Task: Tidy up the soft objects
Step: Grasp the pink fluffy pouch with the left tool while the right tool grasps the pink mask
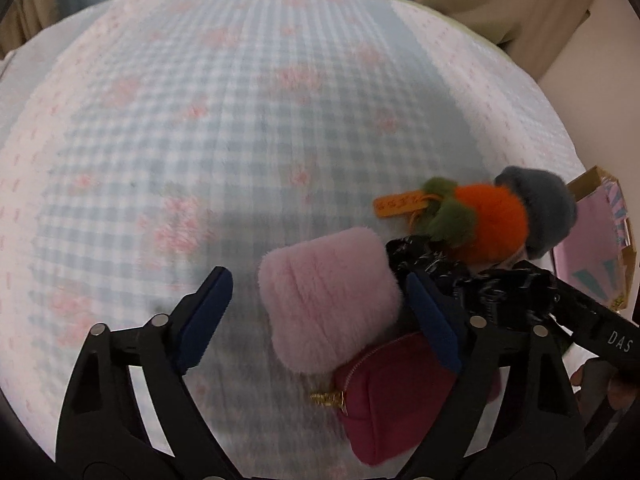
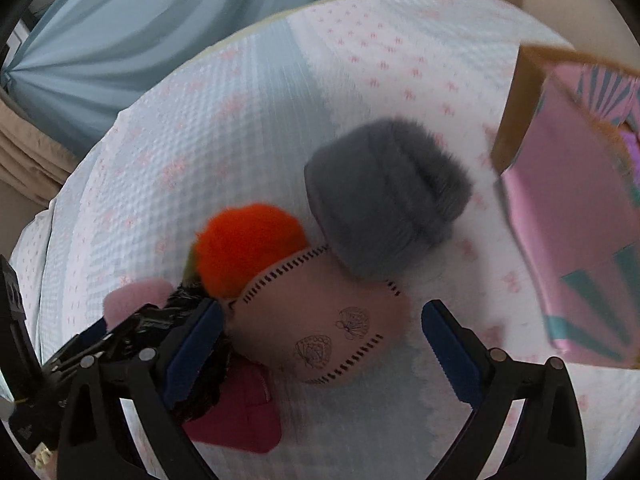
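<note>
Soft objects lie in a cluster on the bed. In the left wrist view my left gripper [image 1: 320, 314] is open, its jaws on either side of a fluffy pink pouch [image 1: 328, 300]. A magenta zip pouch [image 1: 394, 398] lies just under it. An orange plush with green leaves [image 1: 488, 220], a grey furry piece [image 1: 540, 210] and a black patterned fabric [image 1: 432, 262] lie beyond. In the right wrist view my right gripper [image 2: 322, 342] is open around a pink stitched pouch [image 2: 320, 320], with the orange plush [image 2: 248, 244], grey furry piece [image 2: 384, 196] and magenta pouch [image 2: 240, 416] close by.
A blue-and-white gingham bedspread [image 1: 240, 120] with pink flowers covers the bed. A pink and teal gift box [image 2: 576, 220] with a cardboard edge stands to the right, also in the left wrist view [image 1: 596, 248]. Blue curtain [image 2: 120, 40] and beige fabric hang behind.
</note>
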Motion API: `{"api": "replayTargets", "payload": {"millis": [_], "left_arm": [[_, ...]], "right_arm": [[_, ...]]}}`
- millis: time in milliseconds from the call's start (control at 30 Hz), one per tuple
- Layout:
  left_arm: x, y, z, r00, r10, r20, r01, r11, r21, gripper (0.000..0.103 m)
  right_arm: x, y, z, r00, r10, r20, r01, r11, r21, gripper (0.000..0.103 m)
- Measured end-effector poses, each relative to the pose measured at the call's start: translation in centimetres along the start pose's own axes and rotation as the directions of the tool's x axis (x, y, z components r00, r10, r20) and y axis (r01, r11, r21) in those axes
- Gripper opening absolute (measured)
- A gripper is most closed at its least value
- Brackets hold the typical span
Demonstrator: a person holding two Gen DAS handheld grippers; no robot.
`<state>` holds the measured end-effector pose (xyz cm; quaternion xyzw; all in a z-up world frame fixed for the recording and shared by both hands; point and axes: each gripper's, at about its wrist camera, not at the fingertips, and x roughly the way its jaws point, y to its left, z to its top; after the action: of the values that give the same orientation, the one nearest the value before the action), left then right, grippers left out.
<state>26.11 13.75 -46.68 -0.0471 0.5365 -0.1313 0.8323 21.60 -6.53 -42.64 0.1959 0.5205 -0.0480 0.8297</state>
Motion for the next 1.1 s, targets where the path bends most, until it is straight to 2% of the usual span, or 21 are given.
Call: {"api": "replayTargets", "payload": {"millis": [33, 67, 133, 200, 333, 433, 600, 1100], "left_arm": [[0.4, 0.1, -0.1, 1.000, -0.002, -0.005, 0.002, 1.000, 0.001, 0.079], [0.7, 0.0, -0.2, 1.000, -0.006, -0.010, 0.006, 1.000, 0.003, 0.074], [1.3, -0.3, -0.4, 1.000, -0.005, -0.016, 0.005, 1.000, 0.011, 0.072], [1.3, -0.6, -0.4, 1.000, 0.003, -0.007, -0.002, 0.999, 0.033, 0.052], [1.4, -1.3, -0.4, 1.000, 0.001, -0.005, -0.001, 0.998, 0.061, 0.044], [1.2, -1.4, -0.3, 1.000, 0.002, 0.005, -0.003, 0.998, 0.066, 0.038], [0.4, -1.6, 0.0, 1.000, -0.002, 0.019, 0.000, 0.998, 0.062, 0.032], [-4.8, -1.2, 1.4, 0.994, -0.004, 0.107, -0.002, 0.999, 0.048, 0.031]], "right_arm": [[0.4, 0.0, -0.1, 1.000, 0.013, -0.009, -0.013, 1.000, 0.004, 0.085], [0.8, 0.0, -0.3, 1.000, 0.019, -0.019, -0.019, 1.000, 0.006, 0.082], [1.4, 0.1, -0.6, 0.999, 0.025, -0.032, -0.024, 1.000, 0.009, 0.072], [1.4, 0.0, -0.8, 0.999, 0.026, -0.025, -0.026, 1.000, 0.005, 0.064], [1.5, 0.5, -0.7, 0.999, 0.032, -0.037, -0.033, 0.999, -0.014, 0.044], [1.4, 1.2, -1.0, 0.999, 0.026, -0.035, -0.028, 0.999, -0.034, 0.035], [1.1, 1.4, -1.3, 0.999, 0.034, -0.023, -0.034, 0.999, -0.024, 0.029], [-3.5, 2.0, -0.7, 0.998, 0.034, 0.048, -0.033, 0.999, -0.022, 0.027]]}}
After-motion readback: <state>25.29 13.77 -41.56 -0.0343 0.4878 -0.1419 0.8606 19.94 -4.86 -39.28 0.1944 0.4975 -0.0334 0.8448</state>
